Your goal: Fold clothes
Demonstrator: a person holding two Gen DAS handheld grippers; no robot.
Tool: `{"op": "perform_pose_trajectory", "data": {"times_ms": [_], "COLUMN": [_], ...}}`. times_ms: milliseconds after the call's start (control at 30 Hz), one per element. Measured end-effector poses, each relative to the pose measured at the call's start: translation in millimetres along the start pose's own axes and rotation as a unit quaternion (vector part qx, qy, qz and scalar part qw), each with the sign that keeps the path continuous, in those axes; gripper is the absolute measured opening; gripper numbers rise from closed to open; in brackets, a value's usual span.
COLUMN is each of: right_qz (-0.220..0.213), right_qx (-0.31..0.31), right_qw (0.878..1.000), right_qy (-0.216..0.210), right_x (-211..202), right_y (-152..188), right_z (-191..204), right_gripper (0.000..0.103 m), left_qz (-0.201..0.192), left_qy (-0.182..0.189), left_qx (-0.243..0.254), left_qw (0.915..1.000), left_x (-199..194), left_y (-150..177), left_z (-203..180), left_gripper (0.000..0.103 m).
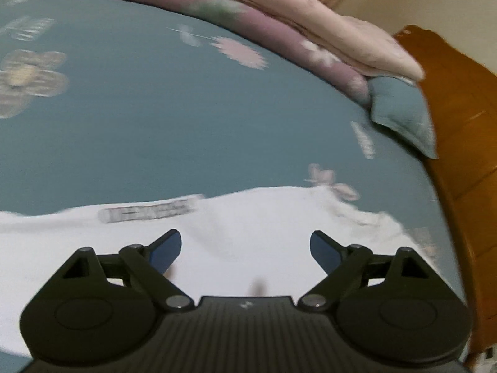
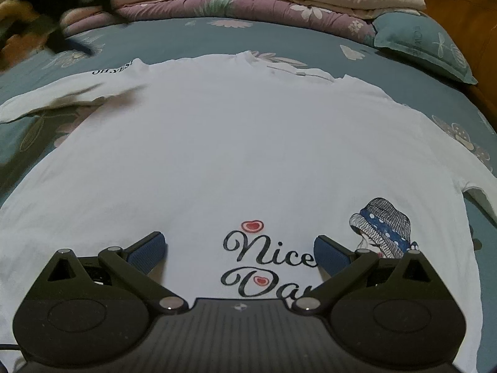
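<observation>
A white T-shirt [image 2: 236, 143] is spread flat on a teal floral bedsheet [image 2: 198, 35], print uppermost. The right gripper [image 2: 239, 248] is poised over the "Nice Day" lettering [image 2: 270, 264] — jaws wide, nothing held. The left gripper [image 1: 245, 247] — likewise spread and empty — is seen above the shirt's edge.

My left wrist view looks steeply down, close over the white T-shirt [image 1: 248, 236] edge toward the folded quilts [image 1: 279, 31]. My right one faces likewise, low over its print; both share the blue bedsheet [image 2: 192, 37].

White T-shirt [image 2: 217, 143], teal floral bedsheet [image 2: 198, 39]
</observation>
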State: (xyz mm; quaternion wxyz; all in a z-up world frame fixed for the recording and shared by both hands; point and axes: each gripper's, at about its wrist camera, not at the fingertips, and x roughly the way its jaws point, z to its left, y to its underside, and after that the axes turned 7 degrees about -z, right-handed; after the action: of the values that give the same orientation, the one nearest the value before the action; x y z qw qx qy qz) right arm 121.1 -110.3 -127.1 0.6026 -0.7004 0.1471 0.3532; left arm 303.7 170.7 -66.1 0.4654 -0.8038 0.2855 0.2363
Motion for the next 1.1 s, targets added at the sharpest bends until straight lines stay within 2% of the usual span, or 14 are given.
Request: {"op": "perform_pose_trajectory", "data": {"times_ms": [133, 233, 333, 567, 700, 833, 933, 1100], "right_qz": [0.002, 0.007, 0.008, 0.011, 0.011, 0.011, 0.012, 0.012], "right_qx": [-0.004, -0.003, -0.005, -0.011, -0.011, -0.012, -0.014, -0.008], "right_qw": [1.0, 1.0, 1.0, 1.0, 1.0, 1.0, 1.0, 1.0], "right_qy": [-0.003, -0.006, -0.006, -0.007, -0.007, -0.007, -0.008, -0.02], "right_x": [-2, -2, -3, -4, -5, -7, -7, -6], "right_y": [1, 1, 2, 2, 3, 3, 3, 4], "right_z": [0, -2, 0, 1, 1, 1, 1, -4], "right_gripper": [0.103, 0.103, 0.103, 0.103, 0.103, 0.103, 0.103, 0.103], "left_qz": [0.013, 0.022, 0.004, -0.013, -0.004, 0.046, 0.048, -0.004], "left_qy": [-0.006, -0.019, -0.02, -0.085, -0.034, 0.01, -0.02, -0.078], "left_qx": [-0.014, -0.025, -0.034, -0.006, 0.02, 0.052, 0.05, 0.035], "left_qw": [0.9998, 0.9993, 0.9992, 0.9963, 0.9992, 0.9975, 0.9974, 0.9963], "left_x": [45, 70, 76, 82, 58, 69, 85, 90], "left_y": [4, 0, 0, -20, -9, 7, 11, 7], "left_z": [-6, 9, 17, 5, -20, -45, -43, -27], "left_gripper": [0.09, 0.09, 0.09, 0.09, 0.09, 0.091, 0.091, 0.091]}}
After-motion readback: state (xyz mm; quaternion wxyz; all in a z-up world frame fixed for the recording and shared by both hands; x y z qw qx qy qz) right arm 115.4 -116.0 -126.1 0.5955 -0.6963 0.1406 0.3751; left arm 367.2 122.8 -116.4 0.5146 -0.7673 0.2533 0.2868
